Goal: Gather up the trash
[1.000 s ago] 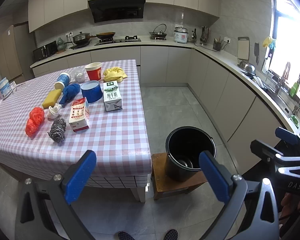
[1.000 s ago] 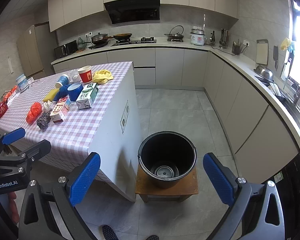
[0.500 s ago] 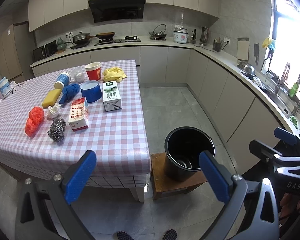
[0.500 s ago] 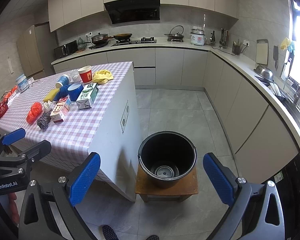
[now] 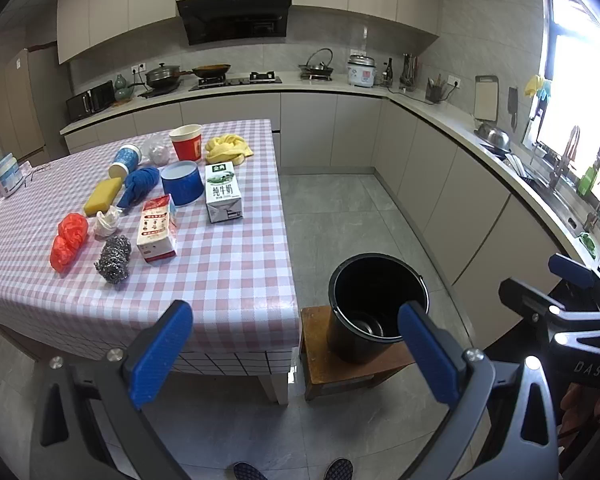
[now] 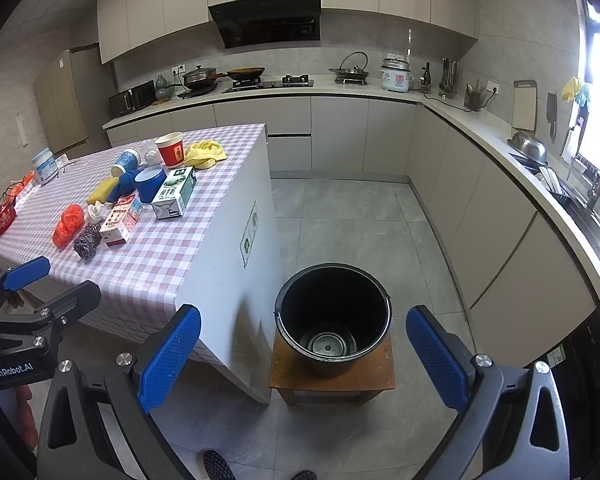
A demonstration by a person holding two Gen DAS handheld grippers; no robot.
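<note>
Two grippers, left gripper (image 5: 294, 354) and right gripper (image 6: 304, 354), hover with jaws wide and empty. Just beyond them a black bucket (image 6: 334, 316) stands on a low stool (image 6: 334, 378). Farther left, cartons, cups and a red bag (image 5: 69, 240) litter the checked counter (image 5: 236, 280); best approach: nearest piece first, probably the red-and-white carton (image 5: 157, 232).

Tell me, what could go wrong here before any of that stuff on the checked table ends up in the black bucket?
The black bucket sits on a small wooden stool off the table; a bump or careless drop might tip it. The milk carton stands close against the blue tub, so open fingers could knock one. The red plastic bag is limp and may slip from a grip.
</note>
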